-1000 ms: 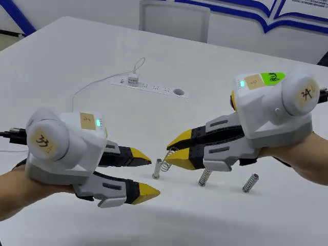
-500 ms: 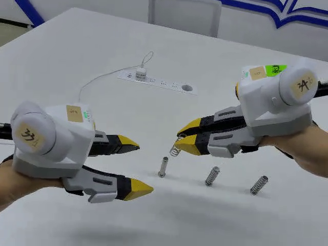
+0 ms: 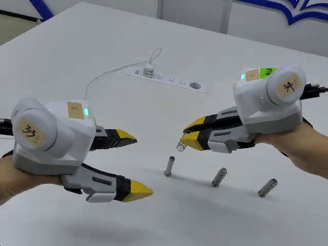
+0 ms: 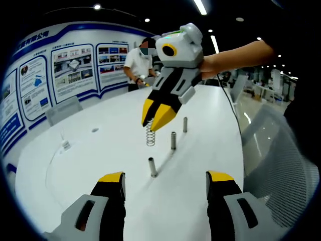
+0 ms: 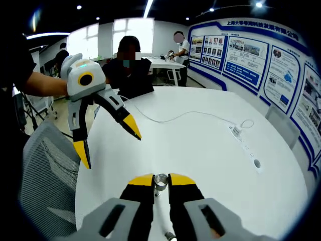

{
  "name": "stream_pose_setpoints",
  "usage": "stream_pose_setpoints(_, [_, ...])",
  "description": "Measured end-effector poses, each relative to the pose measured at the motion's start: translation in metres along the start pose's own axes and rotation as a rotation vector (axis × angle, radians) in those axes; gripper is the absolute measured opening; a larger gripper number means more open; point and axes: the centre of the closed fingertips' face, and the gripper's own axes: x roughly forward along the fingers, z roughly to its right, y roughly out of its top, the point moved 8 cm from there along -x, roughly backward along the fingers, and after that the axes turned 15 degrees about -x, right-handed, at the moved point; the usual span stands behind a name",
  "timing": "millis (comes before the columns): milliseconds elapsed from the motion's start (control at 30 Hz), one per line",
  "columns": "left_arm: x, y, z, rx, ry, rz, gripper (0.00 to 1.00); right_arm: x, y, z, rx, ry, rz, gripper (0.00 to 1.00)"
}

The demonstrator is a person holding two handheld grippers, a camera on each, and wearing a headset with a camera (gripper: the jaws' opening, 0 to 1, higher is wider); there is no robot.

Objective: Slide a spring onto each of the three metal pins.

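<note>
Spring [image 3: 181, 147] pinched in R claw [image 3: 183, 139] tips, hanging near bare pin [image 3: 168, 166]

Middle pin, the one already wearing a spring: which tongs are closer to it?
Right. The right tongs, shut on a spring, hang above the bare pin beside the middle pin; the left tongs are open beyond the bare pin.

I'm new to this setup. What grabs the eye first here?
The right gripper pinches a spring in the air close to the bare pin on the white table. Right of it stand two sprung pins, while the left gripper hangs open nearby.
</note>
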Motion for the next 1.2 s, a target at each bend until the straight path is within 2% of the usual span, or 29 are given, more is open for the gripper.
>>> stream_pose_setpoints(200, [-0.001, -0.004, -0.002, -0.009, 0.019, -0.014, 0.75, 0.011, -0.002, -0.002, 0.002, 0.016, -0.007, 0.11])
stream_pose_setpoints(367, [-0.004, -0.006, -0.004, -0.020, 0.030, -0.015, 0.77, 0.020, -0.009, -0.001, 0.024, 0.030, -0.034, 0.11])
stream_pose_setpoints(733, [-0.004, -0.016, -0.006, -0.046, 0.031, -0.053, 0.84, 0.028, -0.013, -0.005, 0.046, 0.043, -0.063, 0.11])
stream_pose_setpoints(933, [-0.003, -0.017, -0.009, -0.059, 0.042, -0.051, 0.88, 0.035, -0.016, -0.007, 0.035, 0.060, -0.084, 0.11])
stream_pose_setpoints(1067, [-0.005, -0.013, -0.011, -0.091, 0.039, -0.013, 0.90, 0.038, -0.018, -0.010, 0.029, 0.073, -0.098, 0.11])
stream_pose_setpoints(1200, [-0.006, -0.014, -0.013, -0.090, 0.047, -0.020, 0.90, 0.041, -0.021, -0.010, 0.028, 0.074, -0.112, 0.11])
